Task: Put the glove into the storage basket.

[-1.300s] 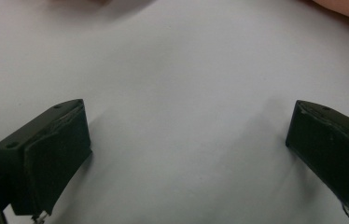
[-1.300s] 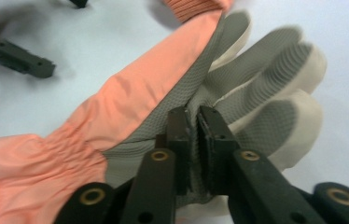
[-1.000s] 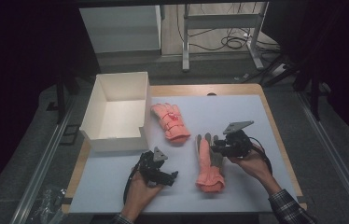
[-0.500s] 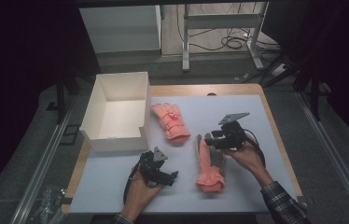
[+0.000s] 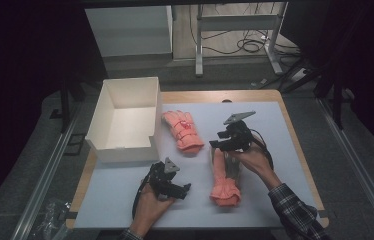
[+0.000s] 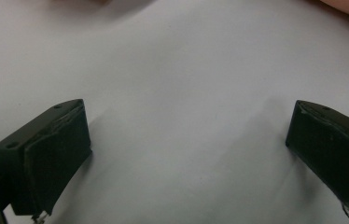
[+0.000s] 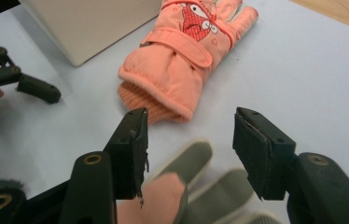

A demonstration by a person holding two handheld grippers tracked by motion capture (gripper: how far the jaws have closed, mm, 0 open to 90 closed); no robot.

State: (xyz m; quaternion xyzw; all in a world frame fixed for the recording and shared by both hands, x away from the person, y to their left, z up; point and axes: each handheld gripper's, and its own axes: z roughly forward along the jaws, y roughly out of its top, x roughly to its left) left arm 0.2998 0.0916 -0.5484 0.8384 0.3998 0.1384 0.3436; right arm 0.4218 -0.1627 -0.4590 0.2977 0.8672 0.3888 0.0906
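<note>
Two orange gloves lie on the pale mat. One glove (image 5: 182,131) (image 7: 182,70) lies back up, with a cartoon patch, beside the white box. The other glove (image 5: 224,176) lies palm up; its grey-padded fingers (image 7: 196,163) lie just under my right gripper (image 5: 216,145) (image 7: 189,135). That gripper's jaws have just been opening and stand open with nothing pressed between them. My left gripper (image 5: 184,190) (image 6: 186,140) rests low over bare mat, jaws wide open and empty; in the right gripper view the left gripper (image 7: 21,81) shows at far left.
An open, empty white box (image 5: 125,120) (image 7: 93,23) stands at the table's left rear. The mat (image 5: 275,130) covers a wooden table with its edge along the right. Table legs and cables are on the floor behind.
My right gripper has moved left and away from the person, from the near glove's side to over its fingertips, and its jaws have opened. The left gripper and both gloves stayed put.
</note>
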